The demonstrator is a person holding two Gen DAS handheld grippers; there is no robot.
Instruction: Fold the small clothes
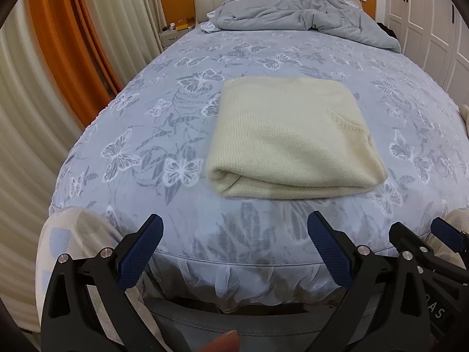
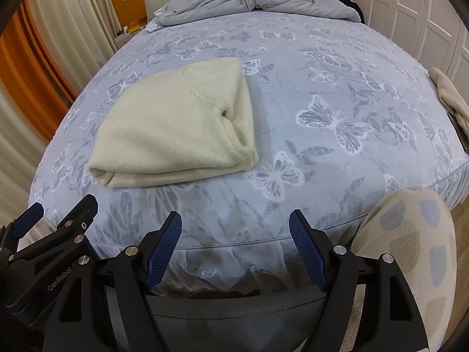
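Observation:
A cream knitted sweater lies folded into a thick rectangle on the butterfly-patterned bed sheet; the right wrist view has the sweater to the left of centre. My left gripper hangs open over the foot edge of the bed, short of the sweater, with nothing between its blue pads. My right gripper is likewise open and empty, near the bed's front edge and to the right of the sweater. Each gripper also shows at the edge of the other's view.
A crumpled grey duvet is heaped at the headboard end. Another beige garment lies at the bed's right edge. A person's knees in patterned trousers flank the grippers. Curtains hang on the left, white wardrobe doors on the right.

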